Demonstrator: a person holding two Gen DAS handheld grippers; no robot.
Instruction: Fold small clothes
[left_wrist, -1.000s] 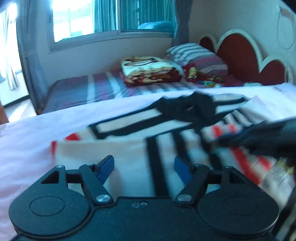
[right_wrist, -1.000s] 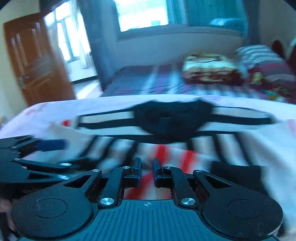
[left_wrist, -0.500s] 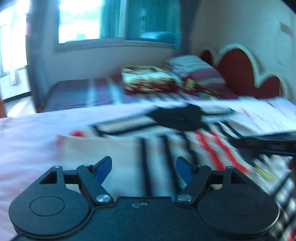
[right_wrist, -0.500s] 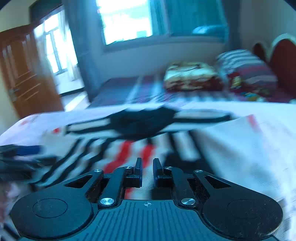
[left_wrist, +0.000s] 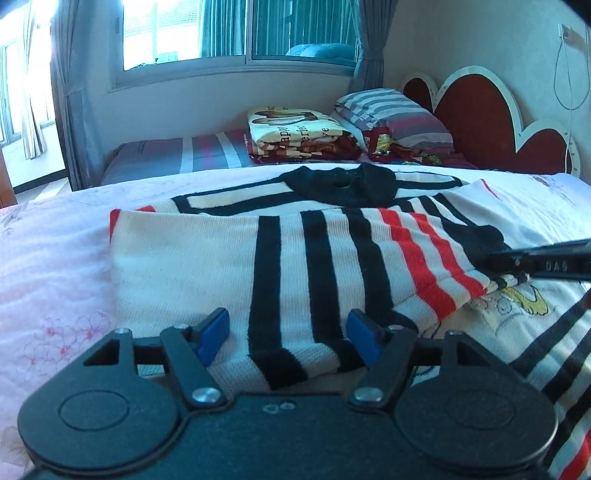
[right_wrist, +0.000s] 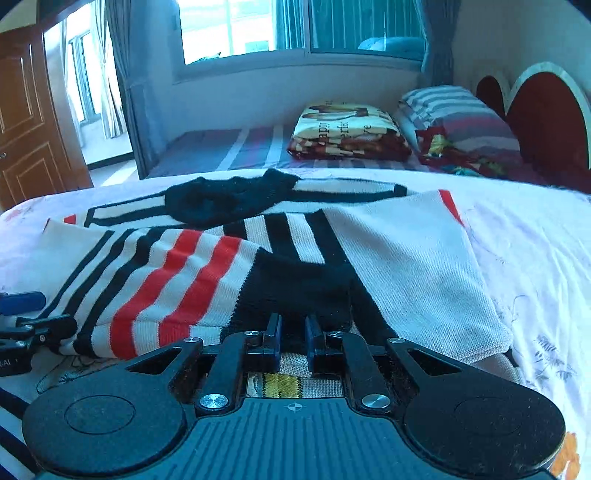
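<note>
Since earlier, the left hand-held gripper (left_wrist: 288, 334), released, narrowed slightly over the striped sweater (left_wrist: 229, 266); right (right_wrist: 293, 341) clenched.

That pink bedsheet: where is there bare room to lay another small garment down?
Bare pink bedsheet lies left of the striped sweater, and more right of it. The middle is crowded: the sweater and both grippers fill it.

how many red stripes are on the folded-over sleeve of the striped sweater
2. Both run side by side along the folded-over sleeve of the cream, black and red knit sweater: one red stripe nearer the cream body, the other nearer the black cuff. More may be hidden underneath.
</note>
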